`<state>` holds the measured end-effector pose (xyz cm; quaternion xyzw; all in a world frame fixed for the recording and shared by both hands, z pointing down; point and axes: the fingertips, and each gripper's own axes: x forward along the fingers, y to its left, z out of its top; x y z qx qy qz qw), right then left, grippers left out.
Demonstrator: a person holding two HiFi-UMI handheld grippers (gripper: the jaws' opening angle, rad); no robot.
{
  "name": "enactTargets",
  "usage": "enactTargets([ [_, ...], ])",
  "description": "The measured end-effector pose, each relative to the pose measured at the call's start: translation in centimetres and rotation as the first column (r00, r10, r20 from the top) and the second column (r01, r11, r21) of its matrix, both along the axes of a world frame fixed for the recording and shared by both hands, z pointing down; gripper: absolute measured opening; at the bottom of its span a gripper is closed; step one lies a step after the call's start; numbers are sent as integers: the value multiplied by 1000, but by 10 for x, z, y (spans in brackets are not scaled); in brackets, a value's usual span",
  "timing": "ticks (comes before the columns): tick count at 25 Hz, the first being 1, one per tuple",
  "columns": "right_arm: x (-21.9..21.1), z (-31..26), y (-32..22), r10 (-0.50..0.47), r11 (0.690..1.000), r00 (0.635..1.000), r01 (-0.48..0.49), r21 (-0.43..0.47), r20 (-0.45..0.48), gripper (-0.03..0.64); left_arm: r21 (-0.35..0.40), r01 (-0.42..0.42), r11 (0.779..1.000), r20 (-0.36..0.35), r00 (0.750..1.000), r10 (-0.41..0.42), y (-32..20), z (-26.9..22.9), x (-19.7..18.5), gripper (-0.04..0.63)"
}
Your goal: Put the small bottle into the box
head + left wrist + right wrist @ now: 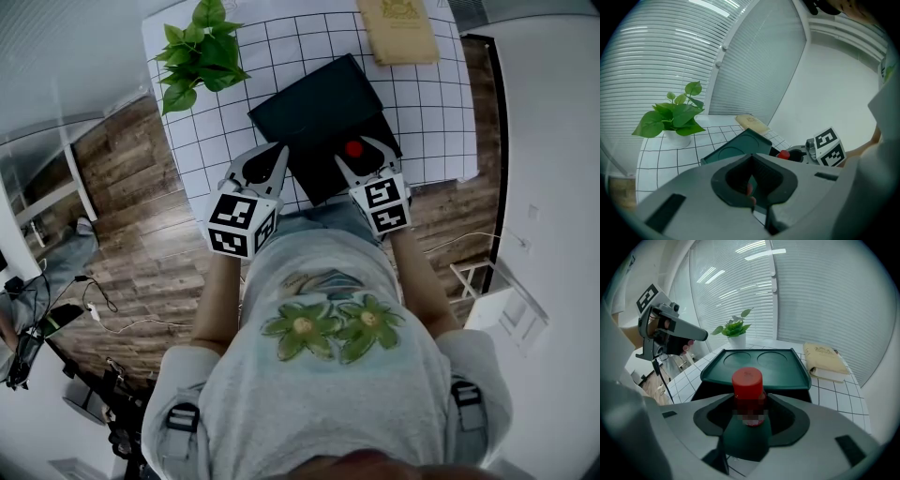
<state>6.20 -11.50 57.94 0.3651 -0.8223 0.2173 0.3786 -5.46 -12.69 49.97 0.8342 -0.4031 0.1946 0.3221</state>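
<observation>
— Grippers and things: how many are counted?
— Two grippers, one small bottle (747, 380), one box (319, 112).
— Poses?
— The bottle is clamped upright in the right gripper (749, 420), over the box's near part. The left gripper (752, 187) is held at the box's near left edge, jaws closed, empty.
— Beyond the box?
— One plant (200, 52) and one tan book (397, 30) are seen.

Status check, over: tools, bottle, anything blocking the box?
Left tool shut, empty. Right tool shut on small bottle, at the open box. Nothing in the way.
</observation>
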Motion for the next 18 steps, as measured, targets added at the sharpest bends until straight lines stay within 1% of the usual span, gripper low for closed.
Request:
enactTargets([
  [18, -3, 14, 5, -32, 999, 999, 31, -29, -35, 215, -2, 6, 1000, -3, 1000, -6, 0, 0, -5, -2],
])
